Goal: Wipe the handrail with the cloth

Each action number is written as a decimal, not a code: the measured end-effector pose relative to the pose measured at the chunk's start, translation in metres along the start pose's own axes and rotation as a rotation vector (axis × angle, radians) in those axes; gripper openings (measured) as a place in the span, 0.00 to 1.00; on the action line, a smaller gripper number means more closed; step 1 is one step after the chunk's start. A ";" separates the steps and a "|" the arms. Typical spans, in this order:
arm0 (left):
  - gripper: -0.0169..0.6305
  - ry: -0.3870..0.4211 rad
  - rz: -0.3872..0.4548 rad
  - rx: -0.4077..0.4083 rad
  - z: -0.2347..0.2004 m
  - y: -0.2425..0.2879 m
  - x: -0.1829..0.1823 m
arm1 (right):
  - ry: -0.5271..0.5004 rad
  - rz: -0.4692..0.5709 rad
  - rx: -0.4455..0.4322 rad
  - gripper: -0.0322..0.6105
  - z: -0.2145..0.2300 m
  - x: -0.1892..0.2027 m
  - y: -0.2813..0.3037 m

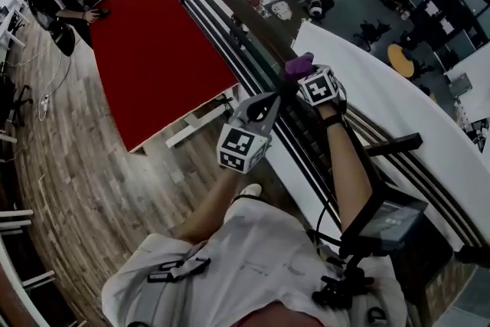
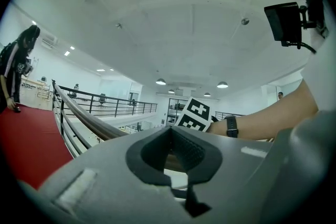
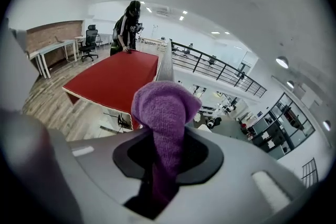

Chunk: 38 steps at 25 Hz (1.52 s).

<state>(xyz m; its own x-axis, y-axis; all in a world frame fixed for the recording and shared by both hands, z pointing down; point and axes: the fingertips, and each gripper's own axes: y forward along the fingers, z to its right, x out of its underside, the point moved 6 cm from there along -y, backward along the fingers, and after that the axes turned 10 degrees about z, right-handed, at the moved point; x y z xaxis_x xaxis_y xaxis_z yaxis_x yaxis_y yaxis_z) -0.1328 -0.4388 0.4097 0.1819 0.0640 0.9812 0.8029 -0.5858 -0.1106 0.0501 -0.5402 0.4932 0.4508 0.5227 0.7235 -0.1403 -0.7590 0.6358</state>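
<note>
Clamping a bunched purple knitted cloth (image 3: 165, 110) so its wad sticks out past the jaws, the right gripper (image 1: 300, 79) presents fabric, not plastic, to the dark rounded handrail (image 1: 230, 8). At its 7 o'clock the left gripper (image 1: 269, 102) idles, jaws closed and empty.

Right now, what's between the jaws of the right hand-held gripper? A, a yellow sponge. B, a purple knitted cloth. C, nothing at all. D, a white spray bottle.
B: in the right gripper view the right hand-held gripper is shut on a bunched purple knitted cloth that sticks out past its jaws.
</note>
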 end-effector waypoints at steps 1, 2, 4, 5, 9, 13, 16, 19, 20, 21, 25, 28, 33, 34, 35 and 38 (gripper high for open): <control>0.03 -0.004 -0.001 -0.011 -0.001 -0.002 0.000 | 0.011 -0.010 0.009 0.20 0.002 0.001 -0.003; 0.03 -0.008 -0.001 -0.022 -0.001 -0.005 0.002 | 0.031 -0.004 0.010 0.19 0.004 0.003 -0.005; 0.03 -0.017 0.001 -0.038 0.001 -0.010 0.006 | 0.068 0.036 -0.006 0.19 0.002 0.006 -0.006; 0.03 -0.022 0.001 -0.043 0.003 -0.013 0.008 | 0.068 0.051 -0.008 0.19 0.001 0.007 -0.007; 0.03 -0.026 0.000 -0.055 0.022 -0.020 0.009 | 0.037 0.051 0.018 0.18 0.001 0.011 -0.012; 0.03 -0.006 0.018 -0.082 0.032 -0.028 0.003 | 0.017 0.058 0.000 0.18 -0.005 0.015 -0.016; 0.03 0.005 0.030 -0.096 0.038 -0.031 -0.002 | 0.012 0.044 -0.014 0.18 -0.004 0.019 -0.024; 0.03 0.013 0.032 -0.092 0.053 -0.031 -0.003 | 0.025 0.017 -0.018 0.18 0.000 0.030 -0.036; 0.03 0.016 0.030 -0.086 0.059 -0.030 -0.003 | 0.026 0.016 -0.019 0.18 0.001 0.033 -0.039; 0.03 0.019 0.028 -0.079 0.065 -0.031 -0.003 | 0.025 0.017 -0.015 0.18 0.001 0.035 -0.042; 0.03 0.030 0.022 -0.057 0.081 -0.037 0.000 | 0.019 0.027 -0.001 0.18 0.000 0.041 -0.051; 0.03 0.039 0.022 -0.057 0.086 -0.043 0.003 | 0.022 0.037 -0.005 0.18 -0.004 0.044 -0.054; 0.03 0.040 0.024 -0.056 0.088 -0.046 0.004 | 0.037 0.023 -0.015 0.18 -0.006 0.052 -0.060; 0.03 0.041 0.026 -0.055 0.089 -0.046 0.003 | 0.040 0.018 -0.019 0.18 -0.006 0.054 -0.063; 0.03 0.041 0.029 -0.052 0.091 -0.045 0.003 | 0.043 0.015 -0.022 0.18 -0.007 0.056 -0.065; 0.03 0.042 0.034 -0.033 0.101 -0.041 0.001 | 0.046 0.013 -0.023 0.18 -0.008 0.064 -0.075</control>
<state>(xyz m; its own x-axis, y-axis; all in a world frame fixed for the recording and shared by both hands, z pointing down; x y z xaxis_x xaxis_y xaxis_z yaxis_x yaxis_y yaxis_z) -0.1081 -0.3329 0.3997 0.1846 0.0100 0.9828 0.7772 -0.6135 -0.1398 0.0826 -0.4471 0.4942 0.4080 0.5304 0.7431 -0.1663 -0.7571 0.6318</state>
